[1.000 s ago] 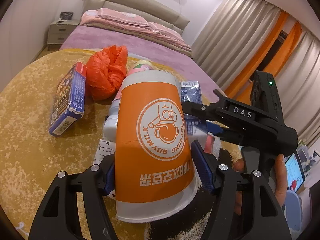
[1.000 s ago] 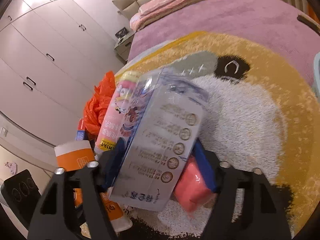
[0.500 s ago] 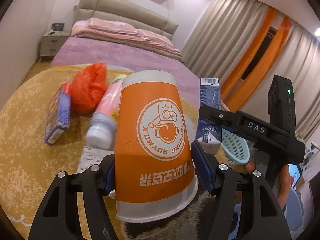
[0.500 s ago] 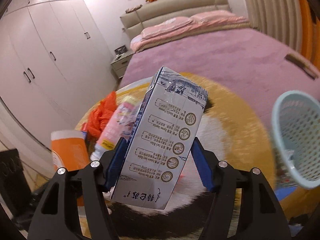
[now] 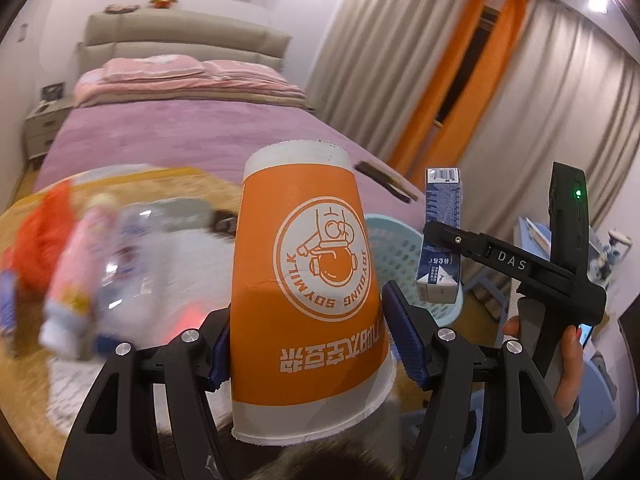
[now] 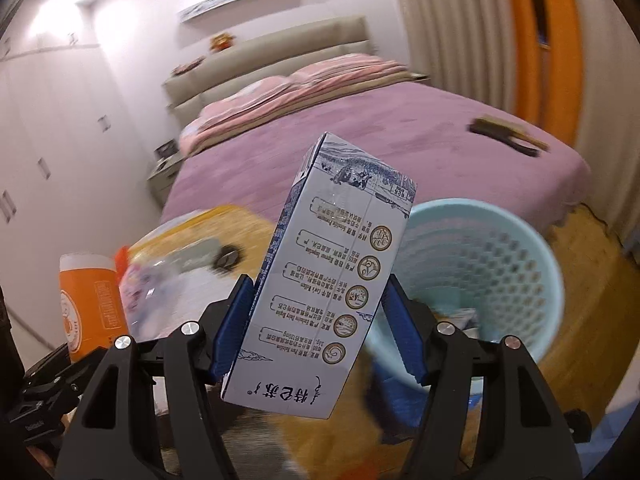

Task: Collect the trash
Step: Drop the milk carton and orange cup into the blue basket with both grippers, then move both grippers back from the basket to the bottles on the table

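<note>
Both hands carry trash toward the pale blue basket [image 6: 480,276] at the foot of the bed [image 6: 360,148]. The left tool [image 5: 306,346] is clamped half-open around an upturned orange soy-milk cup [image 5: 308,300], short of the basket; the right tool [image 6: 318,328] grips a milk carton [image 6: 332,284] just before its rim. Next, seemingly, each must hang above the basket's mouth before letting go.

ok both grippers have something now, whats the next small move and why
Probably carry the milk carton in the right gripper on over the open top of the light blue basket and let go. The carton is clamped and sits just short of the rim. The left gripper, holding the orange cup, is farther off and can follow.
</note>
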`<state>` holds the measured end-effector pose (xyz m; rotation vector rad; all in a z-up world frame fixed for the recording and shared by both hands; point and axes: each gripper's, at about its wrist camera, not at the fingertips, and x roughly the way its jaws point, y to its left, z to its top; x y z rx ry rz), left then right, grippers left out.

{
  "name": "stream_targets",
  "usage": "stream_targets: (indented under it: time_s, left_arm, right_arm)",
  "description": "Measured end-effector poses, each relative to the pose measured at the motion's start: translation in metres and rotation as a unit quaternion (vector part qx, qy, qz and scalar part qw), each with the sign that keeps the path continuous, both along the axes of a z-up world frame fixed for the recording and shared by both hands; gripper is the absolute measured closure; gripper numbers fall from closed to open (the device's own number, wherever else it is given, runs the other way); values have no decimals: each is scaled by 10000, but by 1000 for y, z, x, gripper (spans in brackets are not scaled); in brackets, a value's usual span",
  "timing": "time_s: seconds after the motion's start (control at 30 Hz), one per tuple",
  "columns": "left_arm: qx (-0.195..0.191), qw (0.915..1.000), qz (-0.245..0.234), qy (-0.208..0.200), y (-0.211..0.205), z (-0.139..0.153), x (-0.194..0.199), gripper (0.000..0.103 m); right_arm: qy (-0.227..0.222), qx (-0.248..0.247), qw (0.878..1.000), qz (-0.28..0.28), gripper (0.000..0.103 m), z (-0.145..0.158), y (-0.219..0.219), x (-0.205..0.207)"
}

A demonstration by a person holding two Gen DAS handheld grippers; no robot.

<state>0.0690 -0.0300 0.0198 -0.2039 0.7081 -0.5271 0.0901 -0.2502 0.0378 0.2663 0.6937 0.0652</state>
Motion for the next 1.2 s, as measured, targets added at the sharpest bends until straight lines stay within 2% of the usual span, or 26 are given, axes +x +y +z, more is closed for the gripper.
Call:
stream_targets:
  time_s: [0.23, 0.57, 0.73, 0.87, 1.0, 1.13, 1.2]
  left_arm:
    - [119, 9986, -502, 121, -82, -4, 42, 40]
    - [425, 9952, -824, 317, -169, -30, 88, 39]
    - [729, 9942, -750, 252, -190, -44, 103, 39]
    - [950, 9928, -678, 268, -200, -58, 107, 39]
    - [956, 9924, -676, 387, -202, -65, 111, 38]
    - [926, 9931, -634, 333, -201, -61, 107, 21]
    - [916, 9935, -633, 246, -198, -57, 104, 20]
  right_arm:
    - [79, -44, 9969, -779, 41, -17, -78, 5]
    - [499, -6, 9903, -1296, 41, -64, -134, 20]
    - [690, 10, 9873, -1427, 41, -85, -147, 29]
    - [724, -80, 9866, -1463, 41, -89, -142, 36]
    - [732, -120, 9866, -1453, 41, -91, -138, 42]
    - [771, -3, 9869, -1417, 39, -93, -137, 46]
    - [787, 51, 9871, -1394, 39, -95, -139, 46]
